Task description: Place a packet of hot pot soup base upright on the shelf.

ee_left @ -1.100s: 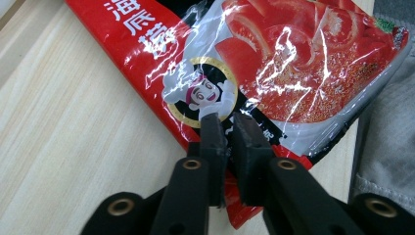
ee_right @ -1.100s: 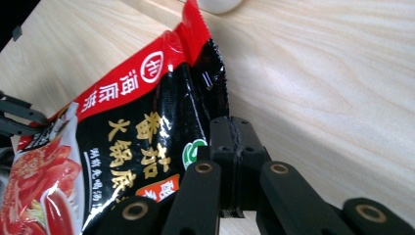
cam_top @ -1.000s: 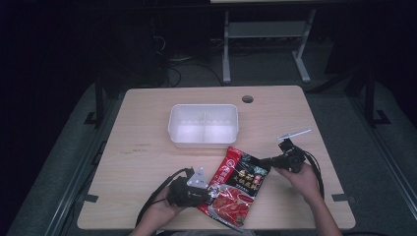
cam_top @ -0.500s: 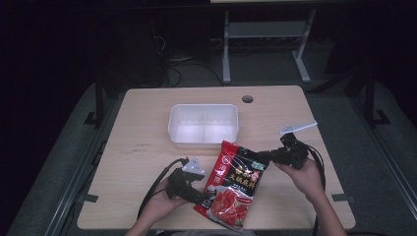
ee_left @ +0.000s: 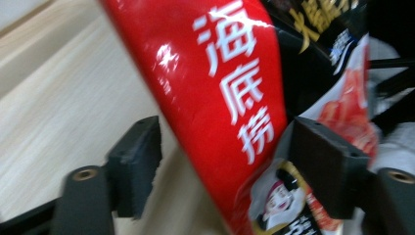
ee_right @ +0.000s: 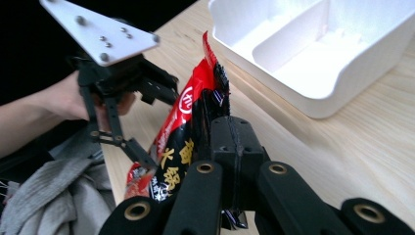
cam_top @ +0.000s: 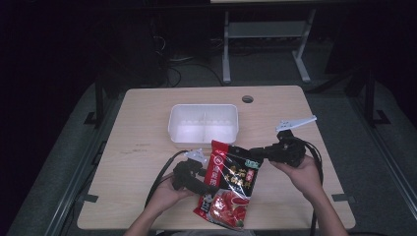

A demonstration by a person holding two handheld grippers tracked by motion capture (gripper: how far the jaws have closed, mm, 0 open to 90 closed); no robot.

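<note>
Right gripper (ee_right: pixel 230 127) pinches red packet (cam_top: pixel 231 184) (left gripper (ee_left: pixel 220 166) spread wide)

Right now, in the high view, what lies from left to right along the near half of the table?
Left gripper, fingers open beside the packet → red sauce packet → right gripper, shut on the packet's upper right corner, with the hand holding it farthest right.

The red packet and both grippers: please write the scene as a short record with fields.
held thing: red packet, lifted at its top edge, lower end over the table
right gripper: shut on the packet's top corner
left gripper: jaws just opened, apart, packet edge between them, pads not pressing
nearby: white tray, two compartments, nothing visible inside, behind the packet
</note>
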